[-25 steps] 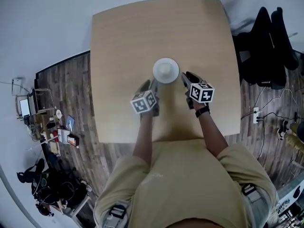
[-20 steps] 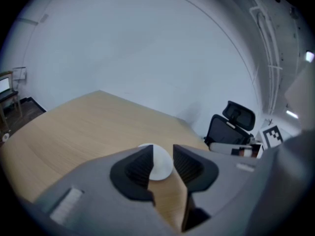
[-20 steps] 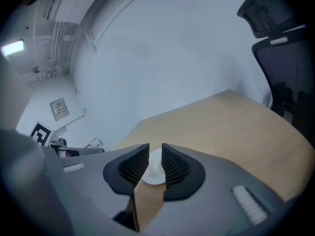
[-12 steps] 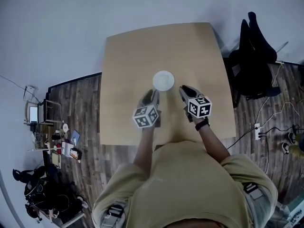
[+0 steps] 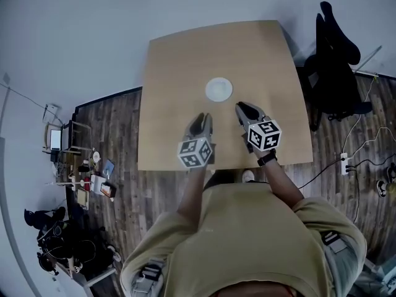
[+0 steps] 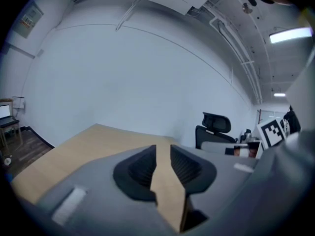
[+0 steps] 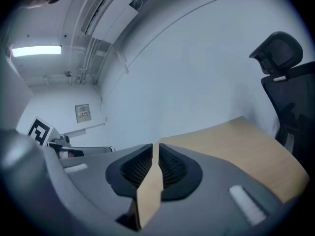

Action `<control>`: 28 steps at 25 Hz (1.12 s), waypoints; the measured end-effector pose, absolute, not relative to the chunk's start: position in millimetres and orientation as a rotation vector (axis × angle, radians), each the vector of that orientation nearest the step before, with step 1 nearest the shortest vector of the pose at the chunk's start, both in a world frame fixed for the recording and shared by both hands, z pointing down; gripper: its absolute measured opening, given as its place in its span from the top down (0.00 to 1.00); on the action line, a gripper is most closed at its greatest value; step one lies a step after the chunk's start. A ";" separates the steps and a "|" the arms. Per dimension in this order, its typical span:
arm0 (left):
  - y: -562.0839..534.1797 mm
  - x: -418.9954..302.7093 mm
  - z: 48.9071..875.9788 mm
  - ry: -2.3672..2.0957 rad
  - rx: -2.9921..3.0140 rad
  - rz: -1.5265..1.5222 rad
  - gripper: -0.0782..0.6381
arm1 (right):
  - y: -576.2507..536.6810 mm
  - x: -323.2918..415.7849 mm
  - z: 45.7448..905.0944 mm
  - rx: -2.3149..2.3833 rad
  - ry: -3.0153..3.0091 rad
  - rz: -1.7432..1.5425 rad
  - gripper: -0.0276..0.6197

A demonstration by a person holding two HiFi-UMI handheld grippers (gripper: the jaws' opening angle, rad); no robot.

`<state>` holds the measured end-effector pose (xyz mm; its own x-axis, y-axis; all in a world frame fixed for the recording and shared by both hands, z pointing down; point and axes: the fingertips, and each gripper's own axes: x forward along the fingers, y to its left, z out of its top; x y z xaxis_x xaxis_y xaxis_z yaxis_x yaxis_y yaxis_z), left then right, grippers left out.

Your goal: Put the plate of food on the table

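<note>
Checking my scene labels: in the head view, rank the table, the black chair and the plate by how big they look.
1. table
2. black chair, though it stands on the floor, farther from the camera
3. plate, clearly the smallest

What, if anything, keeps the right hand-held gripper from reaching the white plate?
Probably nothing, so yes: only tabletop lies between the white plate and the right hand-held gripper, whose jaws are closing with nothing between them.

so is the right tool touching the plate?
Apart. Head view shows bare table between plate and right tool; its jaws are closing on nothing.
</note>
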<state>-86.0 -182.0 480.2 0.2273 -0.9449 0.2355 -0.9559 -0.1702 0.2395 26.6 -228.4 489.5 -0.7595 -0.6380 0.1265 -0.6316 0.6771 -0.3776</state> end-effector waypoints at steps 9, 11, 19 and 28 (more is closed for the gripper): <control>-161.7 -103.9 446.7 -1.778 2.333 0.011 0.82 | -187.9 19.0 461.4 -1.250 2.828 -0.433 0.93; -151.0 -108.7 439.0 -1.767 2.376 0.018 0.83 | -177.2 16.4 455.2 -1.312 2.808 -0.390 0.94; -77.8 -156.3 419.3 -1.745 2.505 0.049 0.89 | -104.7 -26.3 428.0 -1.561 2.759 -0.141 0.95; -45.6 -174.6 431.7 -1.686 2.506 -0.004 0.89 | -63.3 -49.7 424.7 -1.646 2.752 -0.061 0.95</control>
<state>-174.6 -45.6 431.7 0.3794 -0.9229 0.0654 -0.9226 -0.3720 0.1016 -49.7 -63.3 424.7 -0.4716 -0.8786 0.0755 -0.8810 0.4731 0.0010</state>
